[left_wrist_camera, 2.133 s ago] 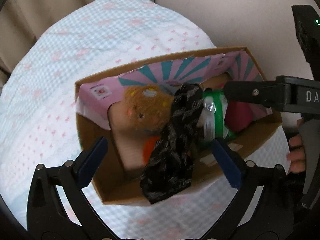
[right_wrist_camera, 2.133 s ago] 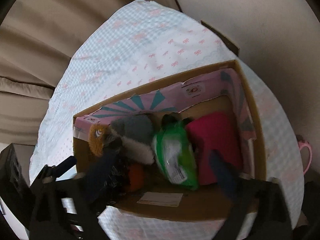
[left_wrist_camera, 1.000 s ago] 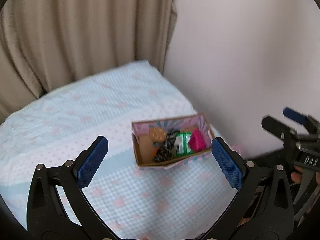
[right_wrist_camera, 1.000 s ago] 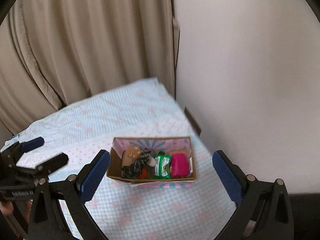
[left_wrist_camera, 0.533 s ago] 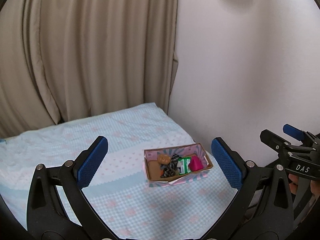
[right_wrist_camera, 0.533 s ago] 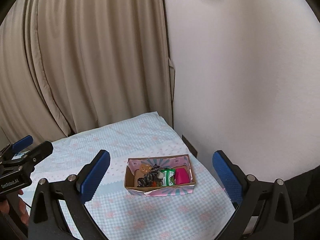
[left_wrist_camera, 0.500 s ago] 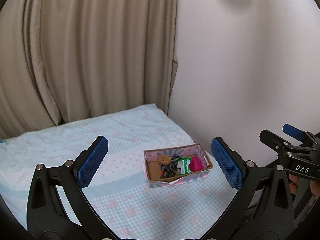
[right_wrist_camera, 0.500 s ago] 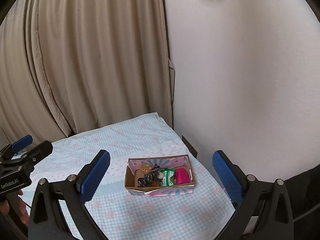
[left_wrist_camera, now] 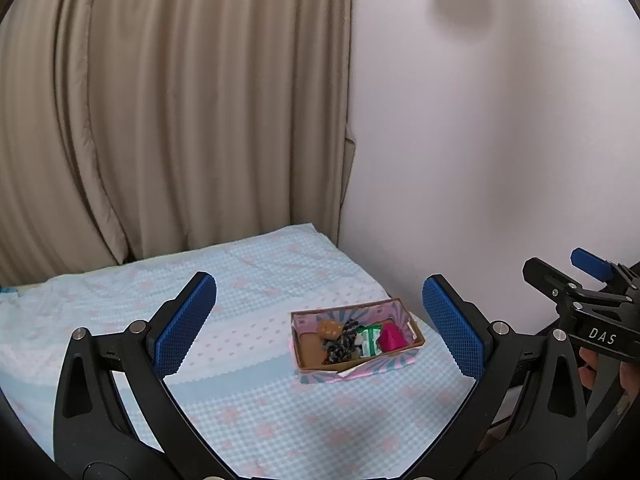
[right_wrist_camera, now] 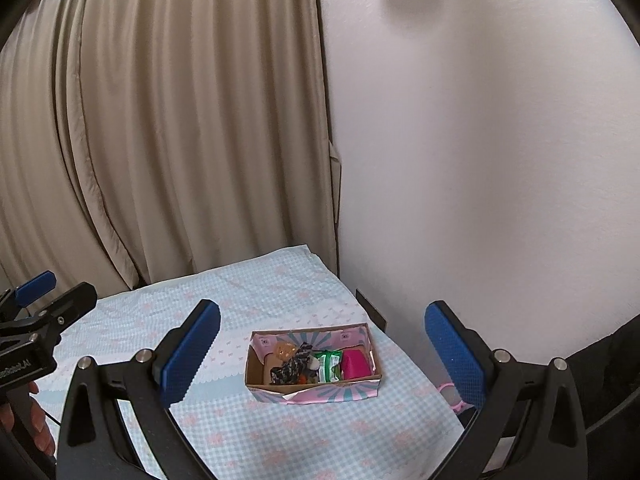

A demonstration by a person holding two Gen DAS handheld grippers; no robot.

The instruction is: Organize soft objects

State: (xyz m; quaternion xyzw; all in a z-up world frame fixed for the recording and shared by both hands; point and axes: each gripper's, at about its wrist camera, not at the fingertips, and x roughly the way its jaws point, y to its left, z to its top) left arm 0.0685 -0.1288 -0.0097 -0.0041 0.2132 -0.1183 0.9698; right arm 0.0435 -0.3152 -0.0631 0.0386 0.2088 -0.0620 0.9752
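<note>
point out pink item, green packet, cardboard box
pink item (right_wrist_camera: 354, 364): right wrist view, its top face.
green packet (right_wrist_camera: 330, 365): right wrist view, its middle.
cardboard box (right_wrist_camera: 316, 387): right wrist view, near wall's rim.

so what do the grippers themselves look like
Both match: the left gripper and right gripper have black, angular plastic arms with silver screws and textured blue pads on the fingers. White lettering, "DAS", marks the right gripper's body in the left wrist view. Bare fingers show beside it; no sleeves or cables visible.

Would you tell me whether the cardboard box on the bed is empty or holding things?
Holding things: the cardboard box contains a pink item, a green packet and a dark knitted piece.
</note>
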